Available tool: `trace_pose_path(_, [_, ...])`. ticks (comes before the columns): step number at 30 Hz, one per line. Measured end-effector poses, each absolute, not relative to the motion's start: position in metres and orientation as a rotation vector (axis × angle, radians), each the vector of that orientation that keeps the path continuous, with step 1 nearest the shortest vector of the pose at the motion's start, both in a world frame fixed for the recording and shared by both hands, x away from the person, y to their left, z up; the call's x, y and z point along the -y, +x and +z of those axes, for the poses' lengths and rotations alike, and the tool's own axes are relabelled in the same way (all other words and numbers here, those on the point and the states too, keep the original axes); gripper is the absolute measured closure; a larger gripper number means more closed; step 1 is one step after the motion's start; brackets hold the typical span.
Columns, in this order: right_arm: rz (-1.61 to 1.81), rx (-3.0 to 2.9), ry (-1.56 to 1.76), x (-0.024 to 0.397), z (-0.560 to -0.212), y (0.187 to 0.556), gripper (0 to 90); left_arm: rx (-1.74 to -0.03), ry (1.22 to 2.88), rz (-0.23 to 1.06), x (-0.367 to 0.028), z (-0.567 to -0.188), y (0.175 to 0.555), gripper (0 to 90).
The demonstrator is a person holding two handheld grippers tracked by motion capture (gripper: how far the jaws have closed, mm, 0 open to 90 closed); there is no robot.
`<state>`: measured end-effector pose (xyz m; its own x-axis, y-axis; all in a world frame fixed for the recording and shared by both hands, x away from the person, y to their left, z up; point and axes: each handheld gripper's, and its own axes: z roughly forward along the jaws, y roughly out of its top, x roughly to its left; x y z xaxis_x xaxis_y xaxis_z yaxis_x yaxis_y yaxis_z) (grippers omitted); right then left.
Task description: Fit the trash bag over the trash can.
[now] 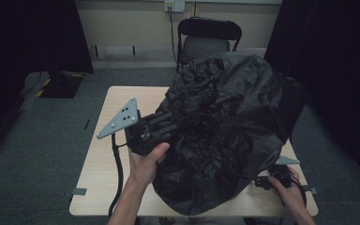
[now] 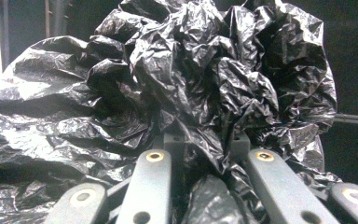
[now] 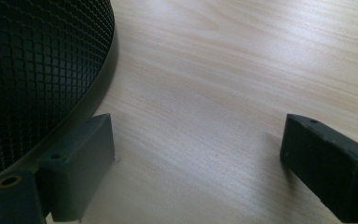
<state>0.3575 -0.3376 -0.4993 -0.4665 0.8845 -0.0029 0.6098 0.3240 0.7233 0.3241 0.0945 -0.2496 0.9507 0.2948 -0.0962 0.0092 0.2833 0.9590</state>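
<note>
1. On the pale wooden desk [image 1: 104,140], a big crumpled black plastic bag [image 1: 225,131] billows up over most of the middle and right side, with a black mesh bin [image 3: 32,70] under or beside it, its curved wall and rim showing in the right gripper view.

2. The left claw [image 1: 168,125] comes in level from the bag's left flank, held in the person's left hand [image 1: 146,163]. Its jaws are nipped together on a gathered fold of the film; in the left gripper view the plastic bunches between the two tips and fans out above them. That narrow pinch suits thin sheet: a small tuck caught firmly lets the whole bag be pulled or lifted without slipping.

3. The right claw [image 3: 198,154] rests low at the desk's near right corner, gripped by the right hand [image 1: 288,187]. Its jaws stand spread with bare wood between them, one tip close against the bin's base rim, holding nothing.

4. My reading is that the right side waits beside the bin, perhaps to steady it, while the left does the work of drawing the bag over or off it. Which of the two I cannot tell.

5. The film is loose and puffed with air, so it may slide or tear if tugged hard.
</note>
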Motion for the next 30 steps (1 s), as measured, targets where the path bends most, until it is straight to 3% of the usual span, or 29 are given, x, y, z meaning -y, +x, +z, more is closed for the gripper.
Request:
trace_pose_path(7, [0.938, -2.197, 1.322, 0.338, -0.499, 0.357, 9.0, -0.272, 1.27, 0.11, -0.07, -0.253, 0.331, 77.6])
trace_pose_path(15, [0.939, -2.197, 1.324, 0.338, -0.499, 0.357, 9.3, -0.294, 1.361, 0.123, -0.049, -0.267, 0.334, 76.8])
trace_pose_path(19, [0.949, -2.165, 1.326, 0.34, -0.496, 0.356, 14.6, -0.317, 1.399, 0.133, -0.044, -0.275, 0.337, 75.9])
trace_pose_path(24, [1.119, -2.025, 1.304, 0.343, -0.483, 0.349, 14.1, -0.339, 1.424, 0.136, -0.041, -0.28, 0.34, 74.7])
trace_pose_path(26, [1.17, -1.992, 1.285, 0.342, -0.478, 0.344, 14.1, -0.351, 1.437, 0.146, -0.04, -0.281, 0.341, 70.9])
trace_pose_path(30, [1.24, -1.961, 1.234, 0.337, -0.472, 0.339, 18.2, -0.379, 1.447, 0.169, -0.04, -0.282, 0.341, 51.0])
